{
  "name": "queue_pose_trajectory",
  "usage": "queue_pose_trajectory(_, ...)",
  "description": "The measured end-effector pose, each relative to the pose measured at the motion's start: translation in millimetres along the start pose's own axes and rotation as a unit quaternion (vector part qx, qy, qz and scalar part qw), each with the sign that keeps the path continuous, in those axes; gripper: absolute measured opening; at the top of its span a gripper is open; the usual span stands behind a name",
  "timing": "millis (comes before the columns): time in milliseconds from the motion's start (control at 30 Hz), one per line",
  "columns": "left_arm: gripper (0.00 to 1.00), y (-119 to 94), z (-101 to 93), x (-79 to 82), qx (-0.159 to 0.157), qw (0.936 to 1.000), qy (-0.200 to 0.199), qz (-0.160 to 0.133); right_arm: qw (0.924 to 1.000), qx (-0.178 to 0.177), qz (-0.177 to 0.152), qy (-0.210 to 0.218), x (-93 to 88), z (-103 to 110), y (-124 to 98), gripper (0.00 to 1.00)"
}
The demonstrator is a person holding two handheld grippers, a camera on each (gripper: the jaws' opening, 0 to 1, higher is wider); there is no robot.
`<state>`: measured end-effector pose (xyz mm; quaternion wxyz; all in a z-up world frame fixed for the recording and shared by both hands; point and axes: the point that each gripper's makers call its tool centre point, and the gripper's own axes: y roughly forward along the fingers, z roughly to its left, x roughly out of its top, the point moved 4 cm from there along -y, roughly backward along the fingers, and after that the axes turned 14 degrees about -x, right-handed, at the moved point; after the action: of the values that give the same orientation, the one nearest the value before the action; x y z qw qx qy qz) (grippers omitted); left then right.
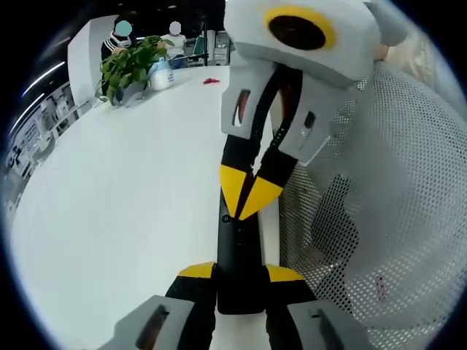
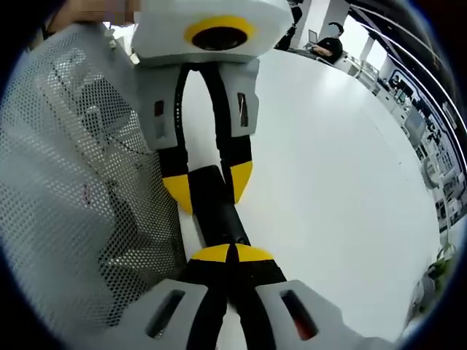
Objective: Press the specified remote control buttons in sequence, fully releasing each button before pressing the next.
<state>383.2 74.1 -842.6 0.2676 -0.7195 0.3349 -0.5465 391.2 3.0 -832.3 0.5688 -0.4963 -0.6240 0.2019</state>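
**One remote, two claws on it**

We count one black remote control [image 1: 237, 262] lying on the white worktop [image 1: 124, 211]. It is long and slim, and we take it as our landmark.

In the left gripper view, the left claw [image 1: 241, 273] rises from the bottom edge with its two yellow-tipped jaws set on either side of the remote's near end, clamping it between them. At the far end of the remote, the right claw [image 1: 249, 191] comes down from above; its two yellow tips meet in a point and touch the remote's top face.

In the right gripper view, we see the same from the other end: the right claw [image 2: 232, 254] has its tips closed together, resting on the remote [image 2: 215, 208], while the left claw [image 2: 208, 186] straddles the far end with one jaw on each side.

Beside the remote, on the person's side, hangs one white mesh garment [image 1: 379, 211], just past the worktop's edge.

Well beyond the remote, at the far edge of the worktop, we count one green potted plant [image 1: 131, 65], one white container [image 1: 160, 74] just beside it, and one small red thing [image 1: 211, 81] lying apart. Two people sit behind the plant.
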Motion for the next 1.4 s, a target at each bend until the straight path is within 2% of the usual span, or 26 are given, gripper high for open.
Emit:
queue_pose_trajectory(167,0.24,0,-0.2,-0.2,0.002,1.0,0.002,0.002,0.9996,0.009,-0.002,0.027,-0.9,-2,0,0.0)
queue_pose_trajectory(267,0.24,0,-0.2,-0.5,0.002,1.0,0.004,0.003,0.9974,0.019,-0.001,0.069,-1.0,-2,0,0.0)
queue_pose_trajectory(467,0.24,0,-0.7,-0.4,0.001,0.9999,0.009,0.004,0.9908,0.042,0.003,0.128,-2.3,-6,1,0.0)
queue_pose_trajectory(633,0.24,2,-2.3,0.7,-0.004,0.9998,0.016,0.006,0.9915,0.034,0.002,0.126,-1.7,-7,3,0.0)
queue_pose_trajectory(800,0.24,2,-1.7,0.8,-0.006,0.9998,0.015,0.008,0.9959,0.031,0.011,0.084,-0.5,-6,3,0.0)
queue_pose_trajectory(900,0.24,2,-1.9,1.3,-0.007,0.9999,0.014,0.006,0.9953,0.041,0.037,0.08,1.6,-7,5,0.0)
queue_pose_trajectory(933,0.24,2,-1.8,1.2,-0.007,0.9999,0.013,0.005,0.9939,0.051,0.057,0.08,1.9,-8,6,0.0)
queue_pose_trajectory(1033,0.24,2,-1.5,1.1,-0.007,0.9999,0.011,0.005,0.9884,0.075,0.109,0.075,5.3,-10,9,0.0)
queue_pose_trajectory(1200,0.24,2,-1.9,1.5,-0.006,0.9999,0.009,0.004,0.9773,0.1,0.172,0.073,9.2,-12,12,0.0)
queue_pose_trajectory(1333,0.24,2,-2.1,1.4,-0.006,0.9999,0.011,0.004,0.9702,0.116,0.192,0.093,8.7,-15,15,0.0)
queue_pose_trajectory(1400,0.24,2,-2.0,1.3,-0.007,0.9999,0.012,0.004,0.9689,0.119,0.19,0.104,7.7,-14,12,0.0)
